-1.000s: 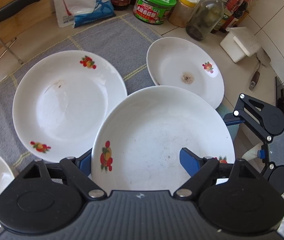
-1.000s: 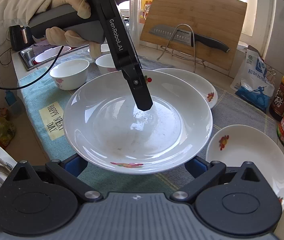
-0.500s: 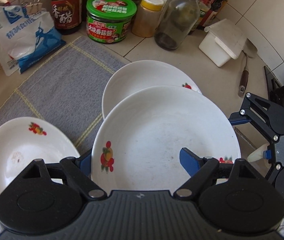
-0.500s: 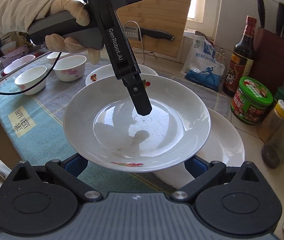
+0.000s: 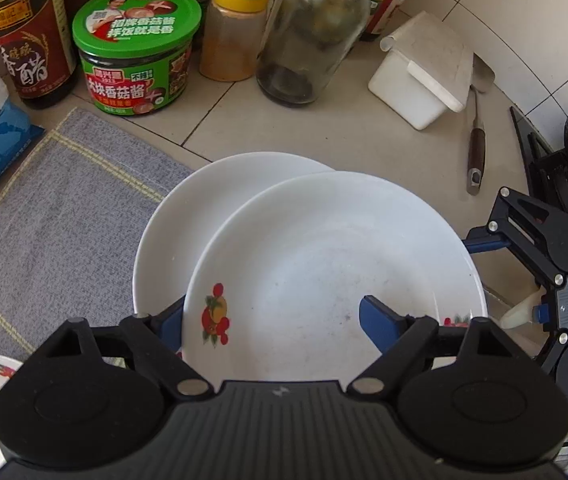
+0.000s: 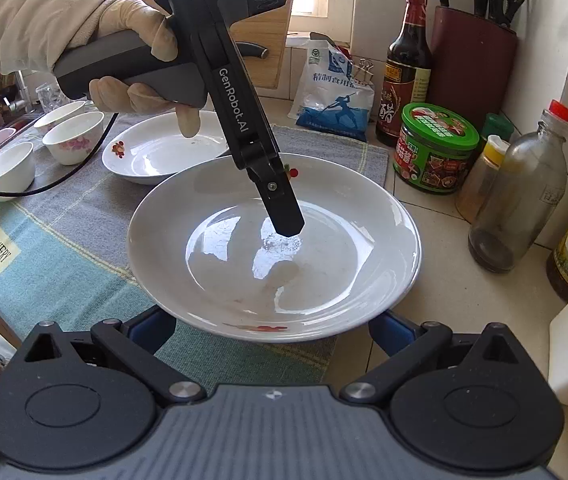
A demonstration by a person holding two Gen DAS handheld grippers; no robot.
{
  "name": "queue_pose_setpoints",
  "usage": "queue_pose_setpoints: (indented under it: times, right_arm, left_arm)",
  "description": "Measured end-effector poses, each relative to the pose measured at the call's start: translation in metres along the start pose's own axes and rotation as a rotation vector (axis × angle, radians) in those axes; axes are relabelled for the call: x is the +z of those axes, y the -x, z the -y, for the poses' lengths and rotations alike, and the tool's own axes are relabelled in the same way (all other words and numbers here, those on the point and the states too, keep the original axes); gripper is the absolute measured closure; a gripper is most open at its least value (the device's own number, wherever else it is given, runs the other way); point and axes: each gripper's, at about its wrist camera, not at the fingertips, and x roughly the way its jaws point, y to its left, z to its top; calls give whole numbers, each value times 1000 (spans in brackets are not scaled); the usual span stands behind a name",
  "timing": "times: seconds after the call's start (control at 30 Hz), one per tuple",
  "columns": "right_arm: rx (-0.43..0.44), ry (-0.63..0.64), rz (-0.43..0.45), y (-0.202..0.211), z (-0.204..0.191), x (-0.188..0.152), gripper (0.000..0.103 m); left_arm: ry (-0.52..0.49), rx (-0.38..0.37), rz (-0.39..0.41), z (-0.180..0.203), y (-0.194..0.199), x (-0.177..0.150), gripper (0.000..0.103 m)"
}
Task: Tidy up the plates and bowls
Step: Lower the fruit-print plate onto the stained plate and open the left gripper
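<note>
My left gripper [image 5: 271, 316] is shut on the rim of a white plate with fruit prints [image 5: 324, 264], one finger inside it and one under it. The held plate hangs above a second white plate [image 5: 187, 216] that lies at the mat's right end. In the right wrist view the same held plate [image 6: 344, 248] fills the middle, with the left gripper's finger [image 6: 284, 212] inside it. My right gripper [image 6: 271, 330] is open, its blue fingers spread below the plate's near rim. A third plate [image 6: 151, 156] and three small bowls [image 6: 73, 136] sit further left.
A green-lidded jar [image 5: 135, 48], a vinegar bottle [image 5: 27, 32], a spice jar [image 5: 235, 28], a glass bottle [image 5: 308, 36] and a white box [image 5: 424, 72] stand behind the plates. A salt bag [image 6: 332, 96] and a knife block [image 6: 472, 48] stand at the wall.
The held plate has travelled right along the counter, from over the big left plate to above the rightmost plate near the jars. Both grippers moved with it.
</note>
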Motion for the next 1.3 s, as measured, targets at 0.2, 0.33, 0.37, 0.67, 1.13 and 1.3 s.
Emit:
queue_pose_setpoints:
  times: [0.2,0.33,0.37,0.67,1.13,1.3]
  right_arm:
    - [-9,-13,-12,-2,4,-3,0]
    - [-7,-22,-8,-2,6,-3,0]
    - [-7,-21,-9,-2,6,-2,0]
    - [-9,-26,-7,-4,7,-1,0]
    - [-15,-5,5,-1,10,2,0]
    - [-15,0,11,1,8,1,0]
  left_arm:
    - [-4,-8,-20,-1,-13,6,17]
    - [-2,-6,-28,-3,-18,7,17]
    - [2,-6,-29,-3,-19,8,17]
    - [21,5,-37,-8,-24,7,17]
    - [56,22,-23,-15,-9,1,17]
    - [74,24,-16,-15,-6,-1,17]
